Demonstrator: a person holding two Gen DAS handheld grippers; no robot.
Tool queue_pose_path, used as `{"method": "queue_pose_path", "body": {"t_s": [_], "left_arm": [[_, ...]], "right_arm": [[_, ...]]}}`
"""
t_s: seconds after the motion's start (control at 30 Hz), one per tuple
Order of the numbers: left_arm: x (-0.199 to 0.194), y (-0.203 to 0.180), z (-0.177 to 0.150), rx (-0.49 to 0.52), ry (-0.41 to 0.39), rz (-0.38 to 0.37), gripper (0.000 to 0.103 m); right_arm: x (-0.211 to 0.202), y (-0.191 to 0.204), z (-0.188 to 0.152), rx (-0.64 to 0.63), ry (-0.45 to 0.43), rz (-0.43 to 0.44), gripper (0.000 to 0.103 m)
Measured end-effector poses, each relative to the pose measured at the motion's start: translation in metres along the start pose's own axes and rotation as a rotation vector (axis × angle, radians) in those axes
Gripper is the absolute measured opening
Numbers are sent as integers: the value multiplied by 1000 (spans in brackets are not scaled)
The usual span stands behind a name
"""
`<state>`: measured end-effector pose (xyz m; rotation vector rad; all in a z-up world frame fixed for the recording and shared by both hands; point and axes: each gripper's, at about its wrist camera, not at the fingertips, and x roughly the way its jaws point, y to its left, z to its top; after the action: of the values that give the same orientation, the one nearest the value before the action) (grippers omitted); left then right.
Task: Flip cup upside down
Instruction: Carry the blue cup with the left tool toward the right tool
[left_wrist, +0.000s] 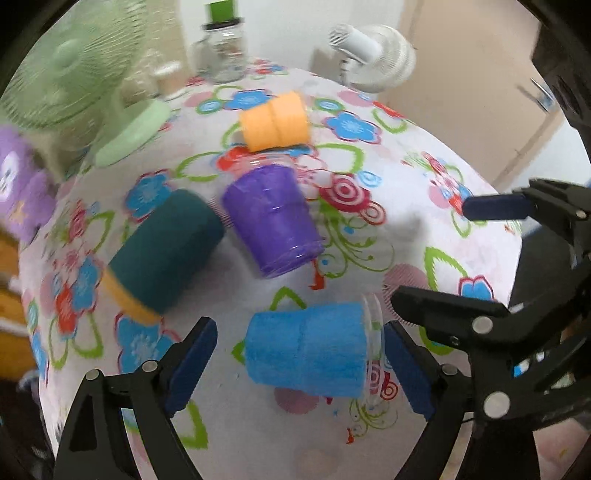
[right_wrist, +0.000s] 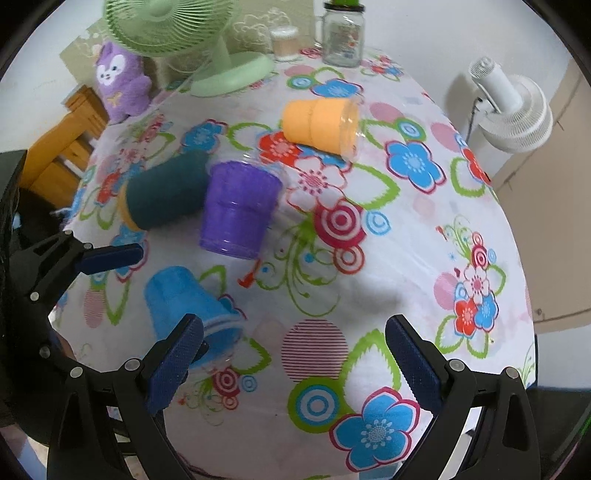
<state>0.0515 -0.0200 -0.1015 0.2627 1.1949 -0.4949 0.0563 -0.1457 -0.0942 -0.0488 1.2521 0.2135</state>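
Several cups lie on the flowered tablecloth. A blue cup (left_wrist: 308, 350) lies on its side between the open fingers of my left gripper (left_wrist: 299, 365), its clear rim to the right; it also shows in the right wrist view (right_wrist: 188, 310). A purple cup (left_wrist: 271, 221) (right_wrist: 238, 210) stands tilted, rim away from me. A teal cup (left_wrist: 166, 254) (right_wrist: 166, 190) and an orange cup (left_wrist: 275, 122) (right_wrist: 321, 123) lie on their sides. My right gripper (right_wrist: 295, 362) is open and empty over the cloth, right of the blue cup; it also shows in the left wrist view (left_wrist: 436, 251).
A green fan (right_wrist: 177, 33), a purple plush toy (right_wrist: 118, 81), a glass jar (right_wrist: 341, 37) and a small container (right_wrist: 283, 43) stand at the table's far side. A white fan (right_wrist: 513, 110) stands off the right edge. A wooden chair (right_wrist: 62, 144) is at the left.
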Motion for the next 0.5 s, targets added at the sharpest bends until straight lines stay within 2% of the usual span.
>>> {"method": "queue_pose_path", "body": {"t_s": [0.2, 0.33, 0.5], "left_arm": [[-17, 5, -14, -165, -4, 40, 93], [-26, 3, -23, -252, -17, 94, 93], [-33, 6, -40, -382, -9, 116, 93]], "right_arm": [[-6, 12, 5, -90, 20, 55, 100], [-8, 22, 8, -158, 37, 94, 100], [-6, 36, 11, -246, 53, 132, 100]]}}
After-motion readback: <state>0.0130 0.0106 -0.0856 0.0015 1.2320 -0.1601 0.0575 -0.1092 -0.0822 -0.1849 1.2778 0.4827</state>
